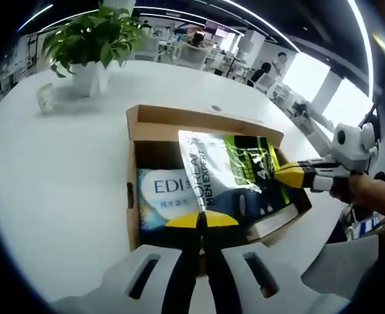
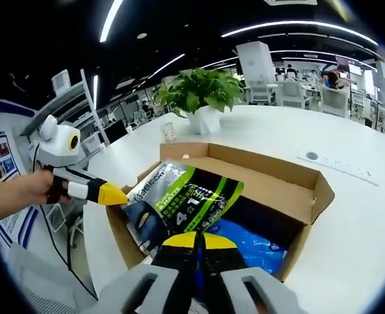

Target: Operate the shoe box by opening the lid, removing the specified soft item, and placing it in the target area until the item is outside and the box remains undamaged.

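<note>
Plant point(image 1: 94, 39) and paper cup point(image 1: 45, 98) are seen at ten o'clock on the white table point(image 1: 48, 183); the open shoe box point(image 1: 199, 124) sits centrally. Inside it, the soft silver-green pouch point(image 1: 225, 173) is pinched at its near edge by the left gripper point(image 1: 202, 222), jaws pressed together, apparently for lifting. At three o'clock the pouch's far edge is met by the right gripper point(image 1: 290, 175), tips closed; a grip cannot be confirmed.
</note>
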Tool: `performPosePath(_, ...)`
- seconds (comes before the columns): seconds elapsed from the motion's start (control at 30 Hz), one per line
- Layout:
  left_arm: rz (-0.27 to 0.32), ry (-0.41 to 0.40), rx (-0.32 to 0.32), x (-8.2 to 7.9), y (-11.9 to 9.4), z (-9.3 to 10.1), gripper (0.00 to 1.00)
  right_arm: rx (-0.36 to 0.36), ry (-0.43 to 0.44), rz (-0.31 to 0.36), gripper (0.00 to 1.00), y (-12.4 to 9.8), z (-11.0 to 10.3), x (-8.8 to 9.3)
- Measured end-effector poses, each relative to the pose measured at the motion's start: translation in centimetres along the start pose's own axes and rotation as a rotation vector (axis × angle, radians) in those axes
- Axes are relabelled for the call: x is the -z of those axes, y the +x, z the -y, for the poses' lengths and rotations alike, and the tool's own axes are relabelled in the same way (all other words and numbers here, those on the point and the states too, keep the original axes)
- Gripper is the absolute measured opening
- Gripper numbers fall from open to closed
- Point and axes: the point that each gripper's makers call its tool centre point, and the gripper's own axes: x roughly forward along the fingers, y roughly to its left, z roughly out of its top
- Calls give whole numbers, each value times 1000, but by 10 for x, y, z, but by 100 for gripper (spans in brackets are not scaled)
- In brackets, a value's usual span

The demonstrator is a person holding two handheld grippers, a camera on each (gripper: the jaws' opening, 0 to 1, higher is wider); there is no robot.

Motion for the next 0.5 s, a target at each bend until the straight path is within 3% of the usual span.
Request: performPosePath(0.5,14,2,20,-7,-6,19,0,13,0,-10,0,-19,7,-5)
